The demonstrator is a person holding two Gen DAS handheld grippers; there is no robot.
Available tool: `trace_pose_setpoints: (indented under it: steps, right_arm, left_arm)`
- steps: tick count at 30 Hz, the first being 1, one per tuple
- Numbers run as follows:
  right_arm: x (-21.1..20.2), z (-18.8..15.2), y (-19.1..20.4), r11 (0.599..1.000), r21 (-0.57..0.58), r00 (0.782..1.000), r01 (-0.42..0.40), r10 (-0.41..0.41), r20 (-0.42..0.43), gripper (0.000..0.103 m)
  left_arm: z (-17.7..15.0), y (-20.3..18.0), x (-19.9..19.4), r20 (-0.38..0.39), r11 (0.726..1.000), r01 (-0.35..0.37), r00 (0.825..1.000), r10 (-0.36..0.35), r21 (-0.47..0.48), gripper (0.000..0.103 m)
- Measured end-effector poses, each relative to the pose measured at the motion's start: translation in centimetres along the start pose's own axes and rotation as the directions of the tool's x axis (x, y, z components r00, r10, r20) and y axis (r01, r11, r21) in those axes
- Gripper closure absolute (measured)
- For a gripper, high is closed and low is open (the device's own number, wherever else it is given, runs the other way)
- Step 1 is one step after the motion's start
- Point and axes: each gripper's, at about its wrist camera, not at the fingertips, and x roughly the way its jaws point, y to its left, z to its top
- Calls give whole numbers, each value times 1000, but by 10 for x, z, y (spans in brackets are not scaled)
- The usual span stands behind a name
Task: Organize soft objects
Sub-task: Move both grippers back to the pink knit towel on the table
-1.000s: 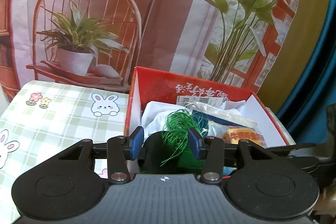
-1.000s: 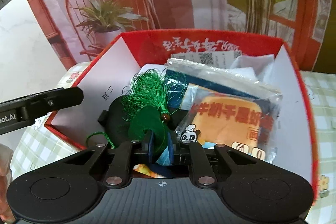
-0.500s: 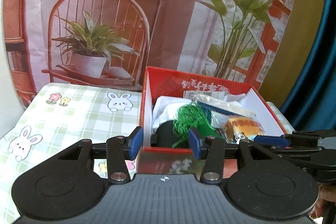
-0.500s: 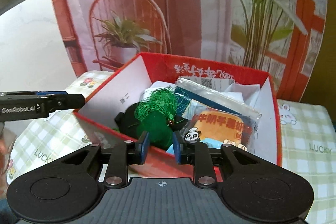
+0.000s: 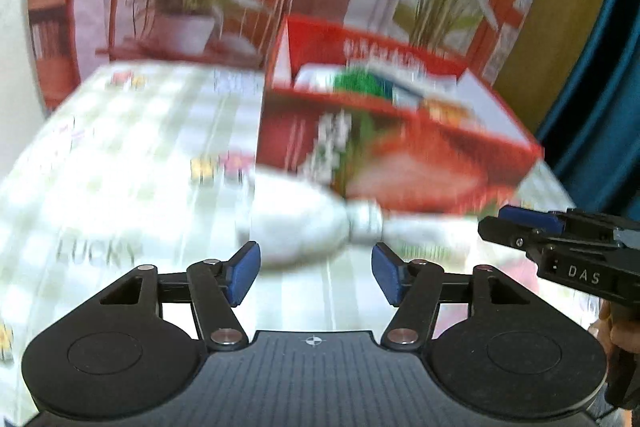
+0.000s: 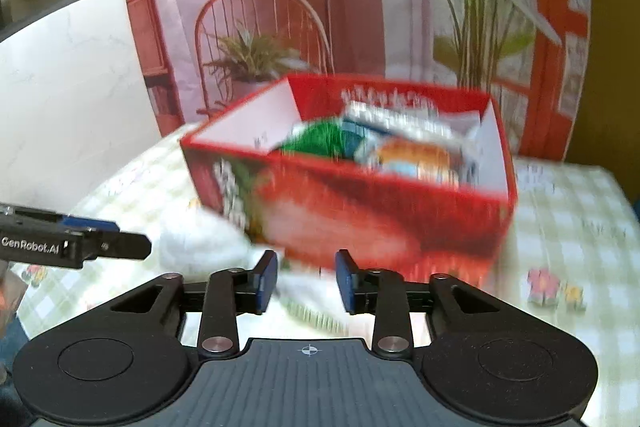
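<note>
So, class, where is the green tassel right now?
In both views the green tassel lies inside the red box, toward its left side, beside the snack packets.

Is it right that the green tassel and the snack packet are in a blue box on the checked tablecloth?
Not quite: the box is red, not blue. The right wrist view shows it, blurred but plain, with the green tassel and the snack packet inside, and the box stands on the checked tablecloth as you said.

Printed chair-and-plants backdrop (image 6: pixel 304 7) behind checked tablecloth (image 6: pixel 568 227); teal curtain (image 5: pixel 600 99) beside.
</note>
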Motion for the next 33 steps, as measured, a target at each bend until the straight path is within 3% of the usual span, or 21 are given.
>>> trace_pose_setpoints:
  steps: [5, 10, 17, 33]
  right_arm:
    - [0, -42, -3, 999, 28, 998, 15, -14, -55, 50]
    - [0, -74, -4, 998, 36, 994, 51, -47, -97, 50]
    - [-1, -91, -11, 996, 54, 993, 65, -59, -102, 43]
    - [4, -98, -10, 997, 32, 993, 73, -69, -90, 41]
  left_arm:
    - [-32, 4, 5, -85, 1000, 2, 996, -4, -27, 25]
    - [-50, 3, 12, -137, 999, 1, 991, -8, -49, 23]
    - [-64, 0, 26, -207, 998, 2, 978, -14, -62, 17]
    - [-67, -9, 32, -163, 1000, -17, 986, 20, 25, 15]
